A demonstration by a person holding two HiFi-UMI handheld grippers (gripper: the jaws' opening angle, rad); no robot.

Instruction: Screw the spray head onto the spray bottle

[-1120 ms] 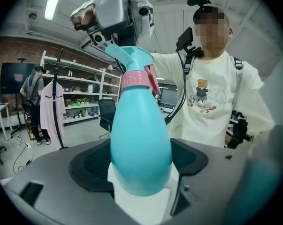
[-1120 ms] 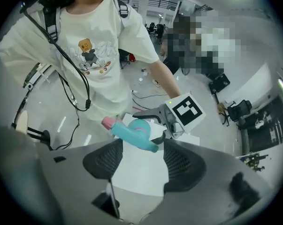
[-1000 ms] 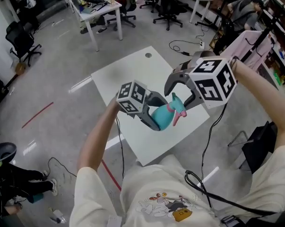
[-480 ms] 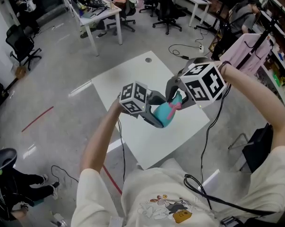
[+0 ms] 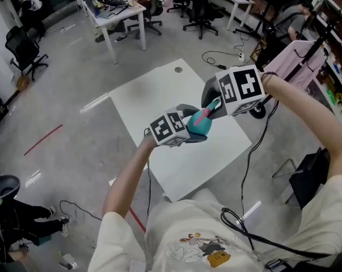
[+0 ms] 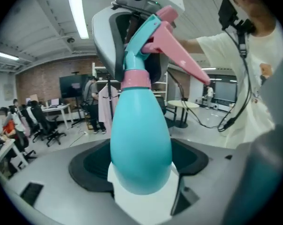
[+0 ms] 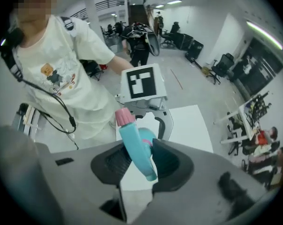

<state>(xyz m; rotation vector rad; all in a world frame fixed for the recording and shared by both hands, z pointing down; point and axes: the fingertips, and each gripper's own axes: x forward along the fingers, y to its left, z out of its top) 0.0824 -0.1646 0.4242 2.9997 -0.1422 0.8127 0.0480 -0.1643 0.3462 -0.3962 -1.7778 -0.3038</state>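
White table (image 5: 153,101) under teal spray bottle (image 5: 201,126)

Table (image 5: 142,103) top open leftward; desk (image 5: 117,11), chairs (image 5: 200,7) probably well apart.

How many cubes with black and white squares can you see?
2. One cube sits on the left gripper, near the middle of the head view; the other is on the right gripper, higher and to the right. No others show.
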